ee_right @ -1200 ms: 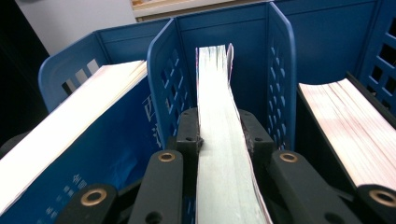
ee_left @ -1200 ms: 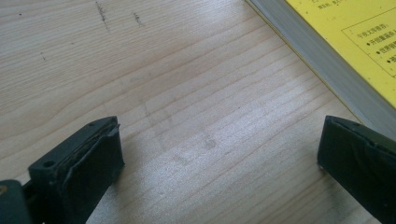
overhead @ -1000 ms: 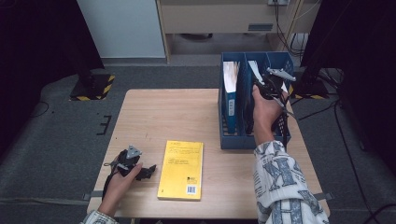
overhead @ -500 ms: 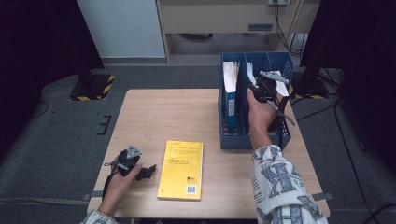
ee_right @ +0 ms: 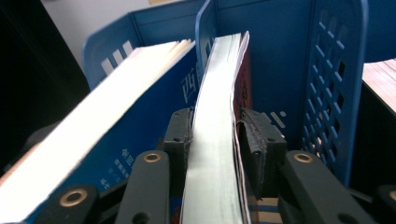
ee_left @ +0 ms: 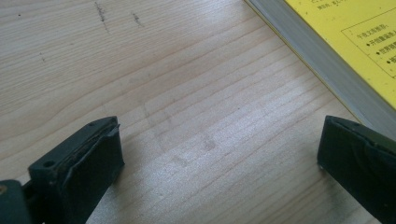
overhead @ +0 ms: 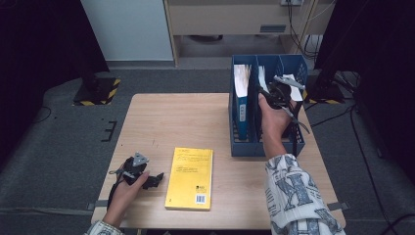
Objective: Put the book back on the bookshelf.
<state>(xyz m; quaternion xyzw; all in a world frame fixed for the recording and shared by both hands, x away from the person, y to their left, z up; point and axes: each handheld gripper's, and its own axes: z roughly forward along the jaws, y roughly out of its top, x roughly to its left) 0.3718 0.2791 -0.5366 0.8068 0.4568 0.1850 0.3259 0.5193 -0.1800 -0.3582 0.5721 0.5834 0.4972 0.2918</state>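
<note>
Release time at the blue file rack (overhead: 266,147). Right tongs (ee_right: 215,126) reaching down into its middle slot, jaws just eased apart around a thin book with a red cover (ee_right: 212,140). Narrow gap only: near pad against the page edge, far pad standing just off the cover, so no real squeeze left, by the look of it. Upright between the jaws, leaning a touch toward the slot's far wall. Just beyond the near jaw, in the neighbouring slot, a blue book (ee_right: 116,116) already filed.

Over to the left tongs (ee_left: 219,154): spread wide, holding nothing, resting low on the wooden table (ee_left: 187,93). Just outside one jaw, touching neither, a yellow book (ee_left: 355,28) lying flat.

Progress, as a judgement: two books racked, the second barely let go. Left to do: pulling the right tongs (overhead: 274,95) clear without tipping that thin book, then gripping the yellow book (overhead: 191,177) beside the left tongs (overhead: 147,178) and standing it in the free slot past the right tongs.
</note>
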